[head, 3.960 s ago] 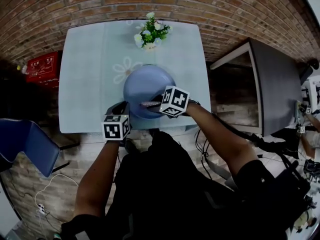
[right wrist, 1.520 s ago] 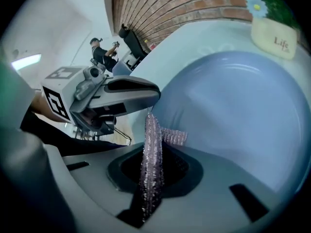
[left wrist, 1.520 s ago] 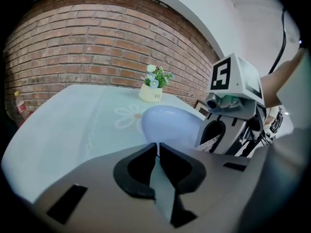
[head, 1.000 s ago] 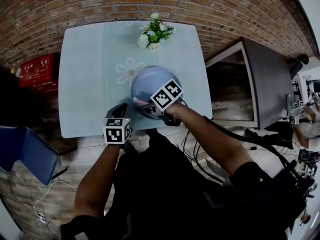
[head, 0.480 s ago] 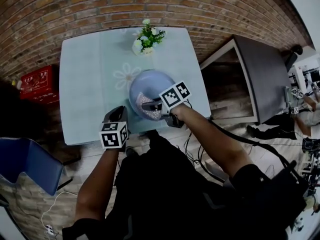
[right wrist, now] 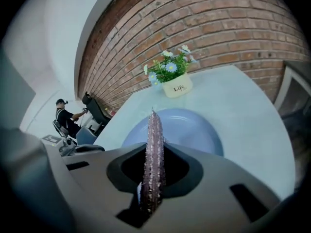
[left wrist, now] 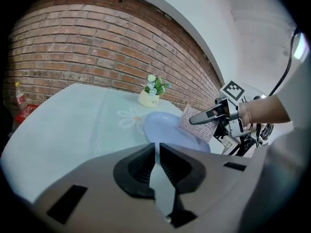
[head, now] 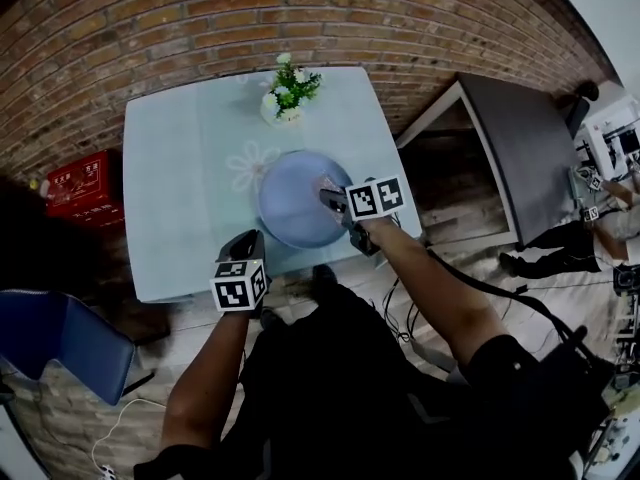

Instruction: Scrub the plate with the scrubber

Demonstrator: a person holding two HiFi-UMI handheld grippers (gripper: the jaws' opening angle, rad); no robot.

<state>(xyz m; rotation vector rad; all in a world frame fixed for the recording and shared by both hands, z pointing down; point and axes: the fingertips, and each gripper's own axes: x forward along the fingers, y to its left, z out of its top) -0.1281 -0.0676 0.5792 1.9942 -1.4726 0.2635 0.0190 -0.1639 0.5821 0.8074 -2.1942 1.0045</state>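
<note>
My right gripper is clamped on the scrubber, a thin, glittery pinkish pad. In the right gripper view I see it edge-on, standing upright between my two jaws and poking out past their tips. From the left gripper view the scrubber shows its flat face, hanging down from the jaws over the right-hand part of the plate. Its lower edge looks to be at the plate's surface, though I cannot be sure from here that it really touches.

The plate is pale blue and round. It lies flat on the light table, towards the near edge and a little right of the middle, partly over a white daisy print in the cloth. Beyond it, near the far edge, stands a small pot of flowers, well apart from the plate.

My left gripper hangs at the table's near edge, just to the left of the plate and not touching it. Its jaws are drawn almost together, with only a narrow slit between the pads and nothing in it.

Off the table to the left lies a red box on the floor, and nearer to me a blue chair. To the right stands a dark cabinet. A brick wall rises behind the table.
</note>
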